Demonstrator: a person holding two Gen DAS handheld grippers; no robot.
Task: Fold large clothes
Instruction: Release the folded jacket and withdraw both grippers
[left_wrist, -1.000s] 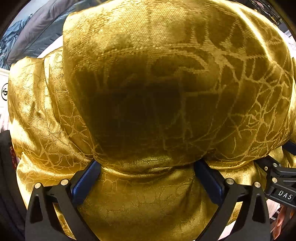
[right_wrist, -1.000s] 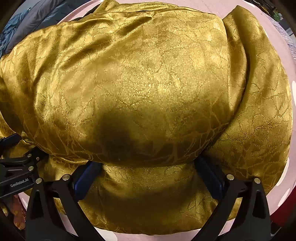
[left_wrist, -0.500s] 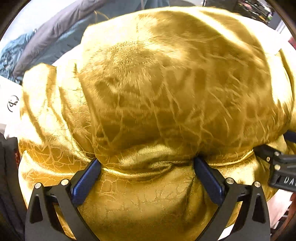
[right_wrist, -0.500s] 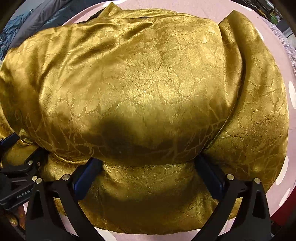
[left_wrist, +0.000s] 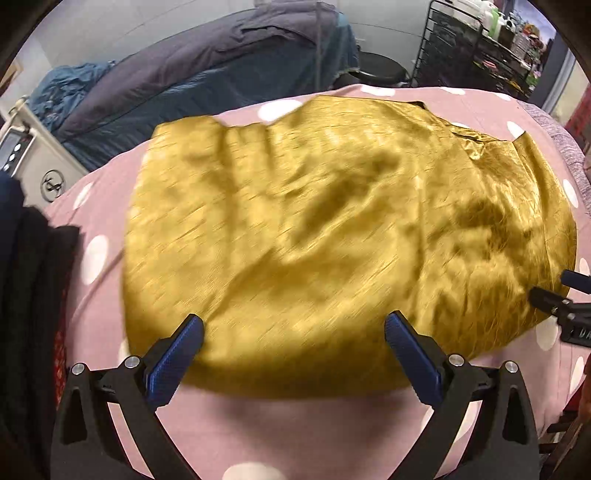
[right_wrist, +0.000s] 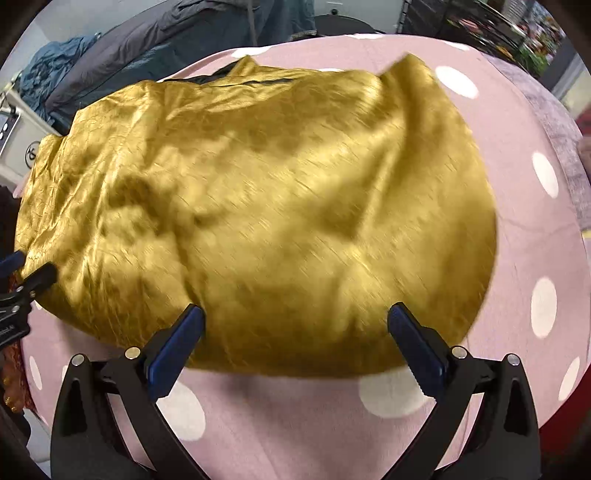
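A shiny gold garment (left_wrist: 332, 236) lies folded in a broad heap on the pink polka-dot cover (left_wrist: 295, 435). It also shows in the right wrist view (right_wrist: 258, 214). My left gripper (left_wrist: 293, 332) is open and empty, its blue pads at the garment's near edge. My right gripper (right_wrist: 295, 325) is open and empty too, also at the near edge. The right gripper's tip shows at the right edge of the left wrist view (left_wrist: 565, 310). The left gripper's tip shows at the left edge of the right wrist view (right_wrist: 22, 291).
Dark blue and grey bedding (left_wrist: 207, 74) is piled behind the pink cover. A white appliance (left_wrist: 33, 162) stands at the far left. A black wire rack (left_wrist: 480, 48) with goods stands at the back right. Dark clothing (left_wrist: 26, 295) hangs at the left.
Both grippers have pulled back and up from the gold garment, which filled both views before. The garment now lies flat on the pink cover, free of both grippers.
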